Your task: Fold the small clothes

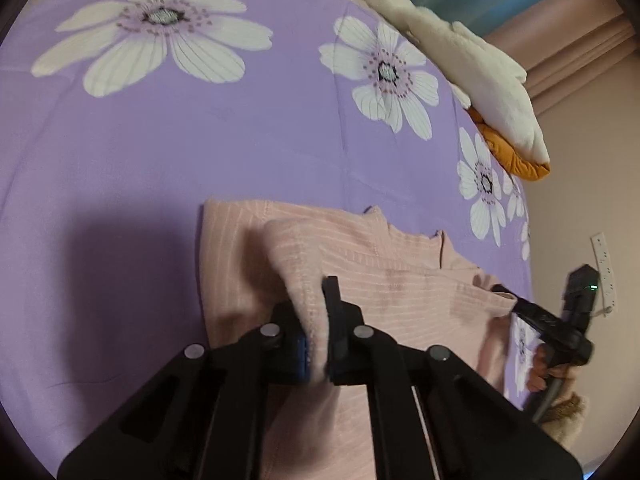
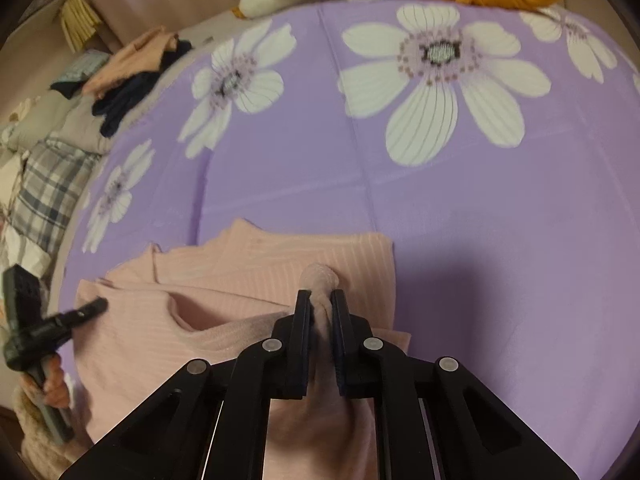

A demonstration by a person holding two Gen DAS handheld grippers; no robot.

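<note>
On the purple floral bedsheet [image 1: 248, 152], our left gripper [image 1: 316, 320] and right gripper [image 2: 320, 320] each pinch bunched hem of the pink ribbed knit top [image 1: 400, 280]. Uneven lift likely skews fold.

Pink top [image 1: 404, 280] near hem cut off; clothes pile [image 2: 132, 68] blurred, items indistinct.

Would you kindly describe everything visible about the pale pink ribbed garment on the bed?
The pale pink ribbed knit garment lies on the purple floral bedsheet, partly folded over itself, with a raised collar at its far edge. The fabric looks soft, with fine stripes. The left gripper and the right gripper each pinch a bunched fold of it, lifting those parts.
</note>
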